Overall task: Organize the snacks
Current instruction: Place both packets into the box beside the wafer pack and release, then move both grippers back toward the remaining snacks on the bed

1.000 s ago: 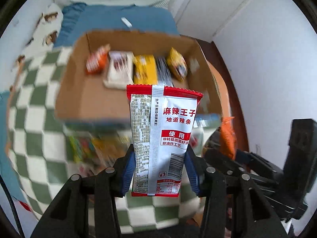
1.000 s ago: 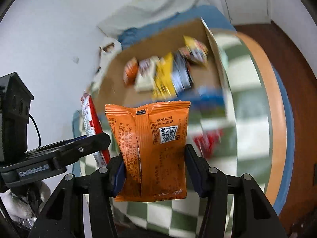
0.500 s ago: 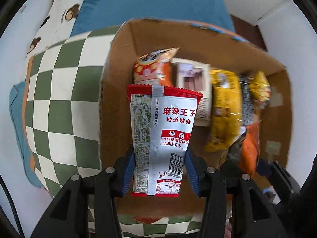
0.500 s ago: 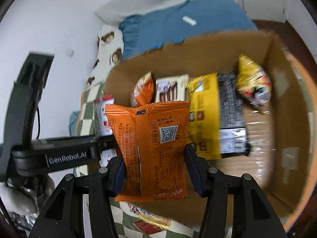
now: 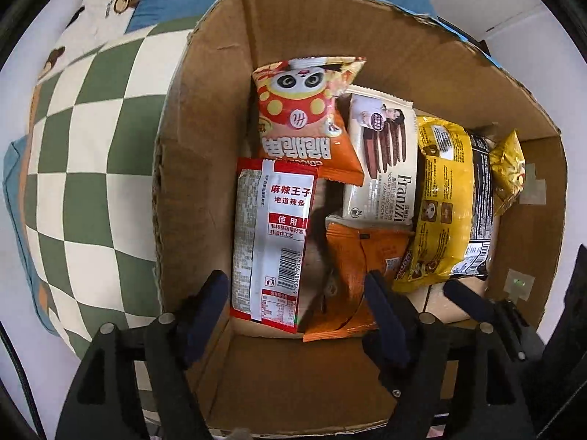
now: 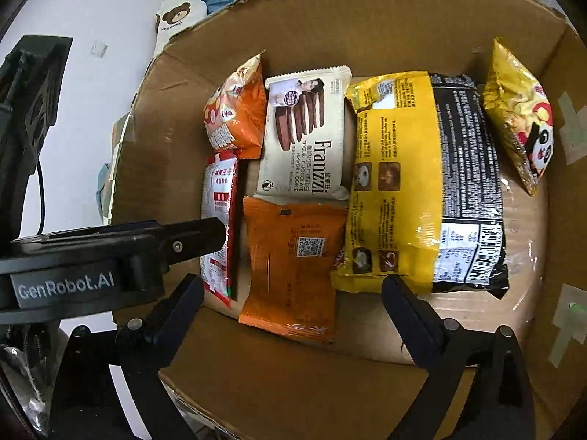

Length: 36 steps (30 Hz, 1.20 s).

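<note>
Cardboard box (image 6: 367,25) holds red-and-white (image 5: 271,242) and orange packets (image 6: 293,267) below both just-opened, empty claws (image 5: 297,308) (image 6: 293,300).

Orange packet (image 6: 291,267), green-and-white checked cloth (image 5: 84,146)

Bare cardboard box (image 6: 293,385) floor lying open nearest you, snack packets (image 6: 422,183) crowding the far half, box walls hemming you in all around

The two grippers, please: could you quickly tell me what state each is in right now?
Left gripper: open, jaws just opened, red and white packet released.
Right gripper: open, jaws just opened, orange packet released.
</note>
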Tool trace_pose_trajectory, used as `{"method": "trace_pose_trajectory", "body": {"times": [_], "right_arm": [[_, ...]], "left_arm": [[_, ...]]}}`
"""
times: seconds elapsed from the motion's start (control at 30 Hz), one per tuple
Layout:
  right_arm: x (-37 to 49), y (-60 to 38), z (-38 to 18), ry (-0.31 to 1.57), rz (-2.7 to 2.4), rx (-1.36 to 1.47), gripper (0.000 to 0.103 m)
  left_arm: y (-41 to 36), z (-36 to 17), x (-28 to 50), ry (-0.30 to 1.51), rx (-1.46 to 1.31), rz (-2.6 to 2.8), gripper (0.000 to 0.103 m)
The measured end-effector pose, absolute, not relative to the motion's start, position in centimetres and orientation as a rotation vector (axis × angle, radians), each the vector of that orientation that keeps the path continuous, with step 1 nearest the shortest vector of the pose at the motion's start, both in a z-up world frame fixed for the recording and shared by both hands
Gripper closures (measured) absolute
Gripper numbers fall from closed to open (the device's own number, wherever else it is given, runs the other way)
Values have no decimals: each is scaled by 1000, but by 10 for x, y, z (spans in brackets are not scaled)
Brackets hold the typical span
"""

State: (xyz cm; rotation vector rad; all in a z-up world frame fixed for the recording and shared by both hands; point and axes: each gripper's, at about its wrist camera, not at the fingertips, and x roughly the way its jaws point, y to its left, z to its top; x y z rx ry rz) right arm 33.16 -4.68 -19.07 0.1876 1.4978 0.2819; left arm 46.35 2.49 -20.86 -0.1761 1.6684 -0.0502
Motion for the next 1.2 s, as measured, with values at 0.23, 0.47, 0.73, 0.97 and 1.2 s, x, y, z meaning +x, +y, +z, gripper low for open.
{"method": "trace_pose_trajectory", "body": {"times": [0.23,0.47,0.73,0.97,1.2], "right_arm": [[326,-68,-175,1464,217,151,4],[313,-97,-148,1411,151,113,4],[286,-117,-101,1288,108,90,4],[243,-124,-44,1123,113,109,4],[182,-121,-40,1091,206,154,47]], "left_arm": [[17,-194,447,1631,-160,-39,27],[9,-165,427,1531,-145,-45,27],[1,-114,394,1365,-120,-55,27],[0,-67,351,1196,-85,-63,27],[1,-89,289,1178,-29,-11,27]]}}
